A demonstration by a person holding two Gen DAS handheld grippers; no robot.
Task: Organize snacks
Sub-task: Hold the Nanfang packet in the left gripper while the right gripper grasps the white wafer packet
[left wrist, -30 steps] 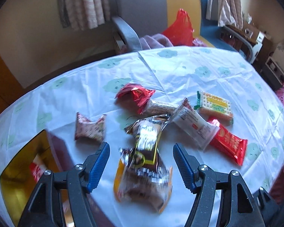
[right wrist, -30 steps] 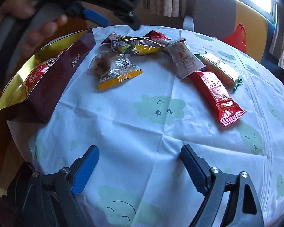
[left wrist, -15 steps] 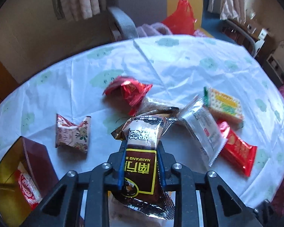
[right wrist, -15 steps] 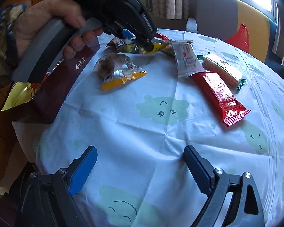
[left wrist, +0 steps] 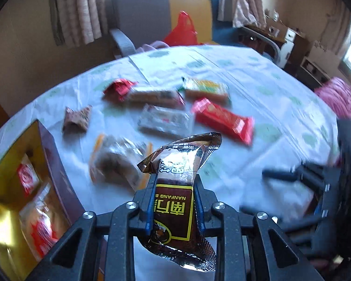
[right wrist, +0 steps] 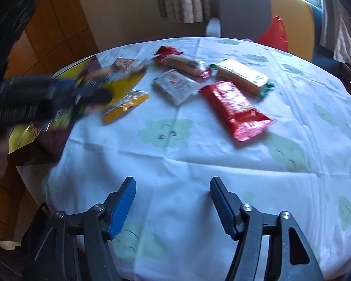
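1. Now the left gripper [left wrist: 174, 201] is clamped on a brown foil snack packet [left wrist: 175, 187] with a yellow-framed label; the blue pads press its two long edges, and its crinkled top sticks up past the fingertips at the lower centre of the left wrist view.
2. That packet is lifted clear of the white patterned tablecloth [left wrist: 257, 75], which fills the middle of the frame.
3. At the lower left of the same view stands an open box [left wrist: 56, 164], gold inside and dark maroon outside, with red-and-white packets lying in it.
4. Loose snacks lie on the cloth above the held packet: a clear bag with orange edges [left wrist: 115, 161] just beside the box, a small patterned packet [left wrist: 77, 119] further up, a silver-white packet [left wrist: 163, 120] in the centre, and a long red packet [left wrist: 222, 120] to its right.
5. Near the top sit a crumpled red wrapper [left wrist: 118, 89], a wafer bar [left wrist: 155, 97] touching it, and a cracker pack [left wrist: 207, 90] with green ends.
6. In the right wrist view, the right gripper [right wrist: 173, 201] at the bottom centre has just been closing, yet its jaws are still parted with nothing between them, over bare cloth.
7. The left gripper shows there as a blurred dark shape at the left edge, above the box.
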